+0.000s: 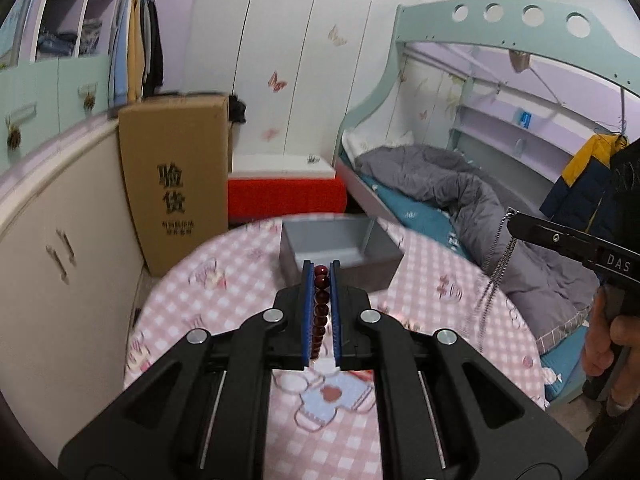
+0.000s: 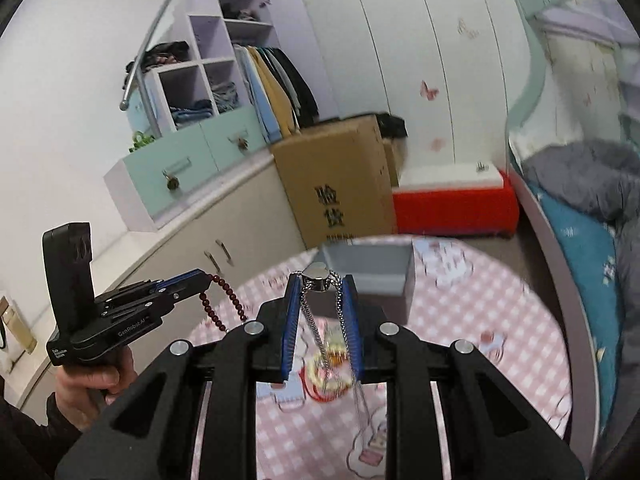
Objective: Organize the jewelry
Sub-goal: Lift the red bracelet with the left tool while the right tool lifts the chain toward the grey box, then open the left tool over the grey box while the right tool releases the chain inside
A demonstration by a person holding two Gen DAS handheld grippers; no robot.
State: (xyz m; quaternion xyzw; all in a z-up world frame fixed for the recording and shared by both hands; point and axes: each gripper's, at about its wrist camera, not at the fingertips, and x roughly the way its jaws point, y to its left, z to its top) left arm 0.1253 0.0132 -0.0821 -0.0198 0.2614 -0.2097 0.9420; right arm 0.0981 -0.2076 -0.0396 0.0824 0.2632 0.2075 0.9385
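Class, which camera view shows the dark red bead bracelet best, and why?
The right wrist view: the dark red bead bracelet hangs as an open loop from the left gripper, seen side-on. The left wrist view shows only a row of beads clamped between that gripper's blue pads.

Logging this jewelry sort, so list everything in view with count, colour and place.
bead bracelet: one, dark red, clamped in left gripper.
silver necklace: one, heart pendant, hanging from right gripper.
grey box: one, open, far side of table.
table: one, pink check cloth.
gold and red jewelry: blurred pile, on table.
cardboard box: one, brown, beside cabinets.
bed: one, grey duvet.
left gripper: black, blue fingers.
right gripper: black, blue fingers.
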